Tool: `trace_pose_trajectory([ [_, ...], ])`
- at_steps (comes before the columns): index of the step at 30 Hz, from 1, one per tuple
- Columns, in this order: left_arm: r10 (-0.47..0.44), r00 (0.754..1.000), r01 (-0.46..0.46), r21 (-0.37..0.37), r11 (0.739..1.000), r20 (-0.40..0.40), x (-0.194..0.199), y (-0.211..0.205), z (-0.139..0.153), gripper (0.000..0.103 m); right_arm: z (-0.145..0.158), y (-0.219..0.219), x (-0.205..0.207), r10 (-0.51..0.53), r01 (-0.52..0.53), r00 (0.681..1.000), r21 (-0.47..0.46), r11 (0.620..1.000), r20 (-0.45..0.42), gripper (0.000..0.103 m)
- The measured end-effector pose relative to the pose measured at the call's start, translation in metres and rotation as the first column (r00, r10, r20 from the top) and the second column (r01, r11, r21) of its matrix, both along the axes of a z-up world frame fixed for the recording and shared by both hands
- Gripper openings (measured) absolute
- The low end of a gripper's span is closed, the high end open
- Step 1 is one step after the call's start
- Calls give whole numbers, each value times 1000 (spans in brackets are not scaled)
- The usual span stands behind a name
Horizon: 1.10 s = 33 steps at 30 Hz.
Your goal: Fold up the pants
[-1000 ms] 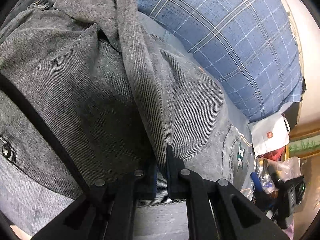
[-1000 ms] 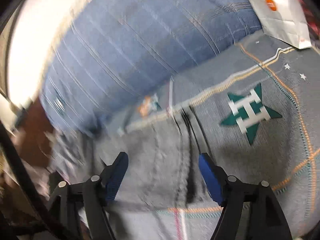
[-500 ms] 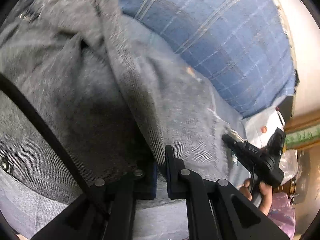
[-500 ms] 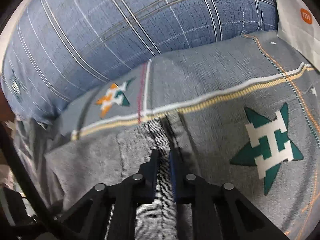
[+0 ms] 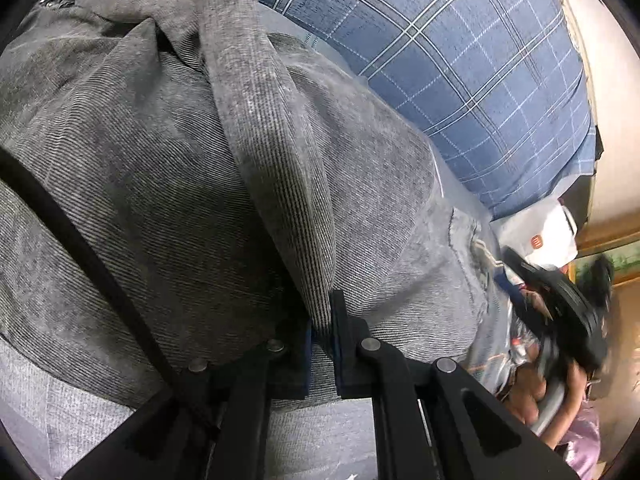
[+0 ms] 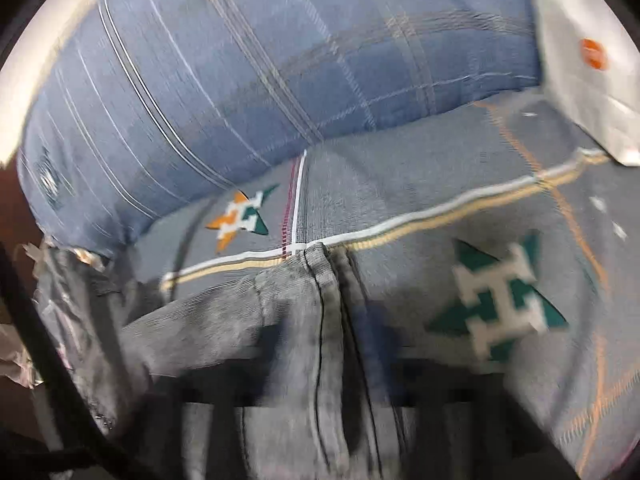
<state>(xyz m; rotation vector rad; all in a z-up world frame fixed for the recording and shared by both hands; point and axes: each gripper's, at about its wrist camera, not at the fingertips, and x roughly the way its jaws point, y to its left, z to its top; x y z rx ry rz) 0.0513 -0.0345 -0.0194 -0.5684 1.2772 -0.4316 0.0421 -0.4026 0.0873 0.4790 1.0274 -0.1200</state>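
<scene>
Left tongs [image 5: 322,344] clamped on pants [image 5: 168,184] ridge running away toward pillow [image 5: 460,64]; right tongs [image 6: 320,360] just reopened, blurred, astride the seam.

Left wrist view: sharp and evenly lit indoors, with fisheye bending and black vignette at the corners; deep shadow lies in the fold of the grey pants [image 5: 168,184] at lower centre, and motion blur smears the lower right. Right wrist view: motion-blurred throughout, its lower half smeared, with an overexposed white patch at upper left.
</scene>
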Motion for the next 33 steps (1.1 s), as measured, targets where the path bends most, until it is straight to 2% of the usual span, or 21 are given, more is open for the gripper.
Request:
trace_pose_trajectory([
  [2, -2, 1000, 1, -2, 1000, -4, 1, 3, -1, 7, 14, -2, -29, -28, 24, 997, 59, 998, 73, 77],
  [4, -3, 1000, 3, 5, 1000, -6, 2, 3, -2, 7, 13, 2, -50, -43, 33, 995, 116, 993, 84, 76],
  [6, 1, 1000, -1, 5, 1000, -11, 2, 4, -2, 7, 2, 8, -63, -60, 53, 997, 120, 991, 55, 66],
  [7, 2, 1000, -2, 5, 1000, -13, 2, 5, -2, 7, -8, 12, -62, -51, 49, 999, 119, 992, 13, 54],
  [8, 1, 1000, -1, 9, 1000, -14, 4, 6, -2, 7, -14, 13, -59, -40, 41, 999, 131, 991, -5, 46],
  [11, 1, 1000, -1, 21, 1000, -16, 4, 2, 0, 7, -33, 17, -45, -7, 17, 998, 153, 988, -65, 38],
  [12, 3, 1000, -3, 23, 1000, -17, 3, 0, 1, 7, -40, 17, -43, -8, 20, 997, 153, 988, -80, 28],
  [13, 5, 1000, -5, 26, 1000, -16, 4, -3, 2, 7, -42, 18, -43, -2, 16, 997, 174, 985, -78, 11],
  [14, 7, 1000, -6, 29, 1000, -6, 5, -8, 6, 7, -34, 22, -46, 12, -3, 999, 170, 985, -49, 11],
  [16, -5, 999, 4, 19, 1000, 33, 1, -11, 18, 7, -19, 24, -52, 0, 1, 1000, 80, 997, -2, 10],
  [20, -34, 988, 29, 34, 999, 151, -16, -21, 53, 8, -5, 7, -61, -47, 40, 997, 118, 992, 58, 9],
  [22, -71, 985, 56, 99, 993, 159, -20, -31, 54, 8, -10, 8, -57, -16, 16, 1000, 86, 996, 5, 9],
  [23, -90, 985, 72, 122, 990, 148, -21, -36, 48, 8, -22, 7, -54, -15, 19, 998, 66, 998, -62, 9],
  [25, -107, 987, 89, 148, 985, 117, -19, -42, 32, 8, -28, 6, -53, -22, 27, 994, 45, 999, -104, 9],
  [27, -98, 993, 88, 135, 987, 72, -14, -43, 14, 8, -23, 8, -51, -20, 21, 995, 9, 1000, -99, 9],
  [28, -76, 996, 71, 98, 993, 51, -14, -39, 10, 8, -17, 9, -52, -19, 19, 997, -3, 1000, -78, 9],
  [31, -66, 993, 62, 44, 997, 99, -19, -31, 21, 11, 3, 14, -58, -17, 16, 1000, -45, 999, -20, 9],
  [33, -77, 990, 68, 80, 994, 114, -20, -35, 23, 11, -8, 14, -52, -16, 11, 997, -57, 998, -80, 9],
])
